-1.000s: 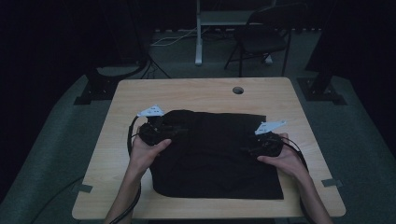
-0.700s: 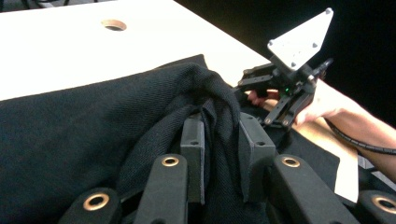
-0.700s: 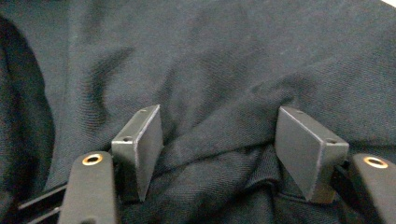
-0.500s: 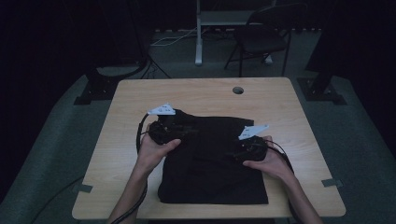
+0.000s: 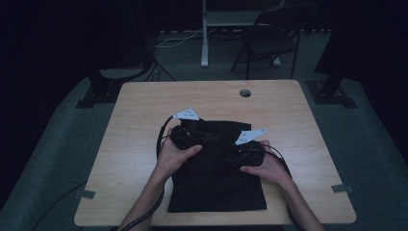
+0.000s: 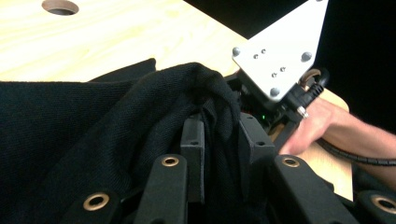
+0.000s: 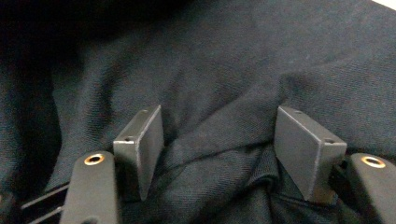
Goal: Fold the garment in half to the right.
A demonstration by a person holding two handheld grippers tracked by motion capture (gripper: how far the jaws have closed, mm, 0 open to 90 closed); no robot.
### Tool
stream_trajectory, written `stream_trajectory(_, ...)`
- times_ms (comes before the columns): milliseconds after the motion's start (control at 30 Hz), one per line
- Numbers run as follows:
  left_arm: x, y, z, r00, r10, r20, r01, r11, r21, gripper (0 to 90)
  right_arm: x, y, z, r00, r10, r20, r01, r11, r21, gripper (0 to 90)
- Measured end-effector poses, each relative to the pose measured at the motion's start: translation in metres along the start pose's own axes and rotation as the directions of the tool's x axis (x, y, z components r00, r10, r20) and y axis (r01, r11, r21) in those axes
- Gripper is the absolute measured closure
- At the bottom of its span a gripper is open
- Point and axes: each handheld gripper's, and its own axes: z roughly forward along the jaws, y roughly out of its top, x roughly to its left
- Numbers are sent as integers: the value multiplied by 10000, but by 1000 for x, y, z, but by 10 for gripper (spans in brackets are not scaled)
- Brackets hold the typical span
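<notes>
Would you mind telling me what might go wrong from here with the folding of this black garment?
The left claw pinches a thick bunched fold of the black garment, so some layers could slip free. The right claw stands wide with loose cloth between its pads, apparently ungripped; that side may lag and crease. The garment's near edge lies close to the table edge and could slide off.

Cloth (image 5: 216, 185): laid on the table (image 5: 144, 110), toward its 6 o'clock edge.
Left gripper (image 5: 185, 134): placed at the cloth's 11 o'clock corner.
Right gripper (image 5: 248, 151): placed at its 2 o'clock side.
Table hole (image 5: 245, 93): found at 12 o'clock of the cloth.
</notes>
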Motion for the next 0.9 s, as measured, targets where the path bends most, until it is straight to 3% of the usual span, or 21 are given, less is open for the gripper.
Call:
stream_trajectory(300, -4, 10, 18, 10000, 56, 6, -57, 9999, 152, 755, 6, 5, 7, 9993, -120, -354, 119, 9999, -37, 340)
stream_trajectory(467, -3, 8, 31, 9998, 26, -183, -17, 9988, 485, 755, 4, 3, 3, 9986, 2, -536, -8, 9999, -108, 275)
stream_trajectory(733, -5, 3, 60, 9967, 386, -707, -286, 9903, 1362, 753, 1, -2, -14, 9989, -242, -406, 233, 9995, -230, 250)
stream_trajectory(900, -4, -2, 75, 9943, 508, -938, -336, 9838, 1761, 751, -7, -10, -27, 9996, -54, -286, 50, 9999, -134, 251)
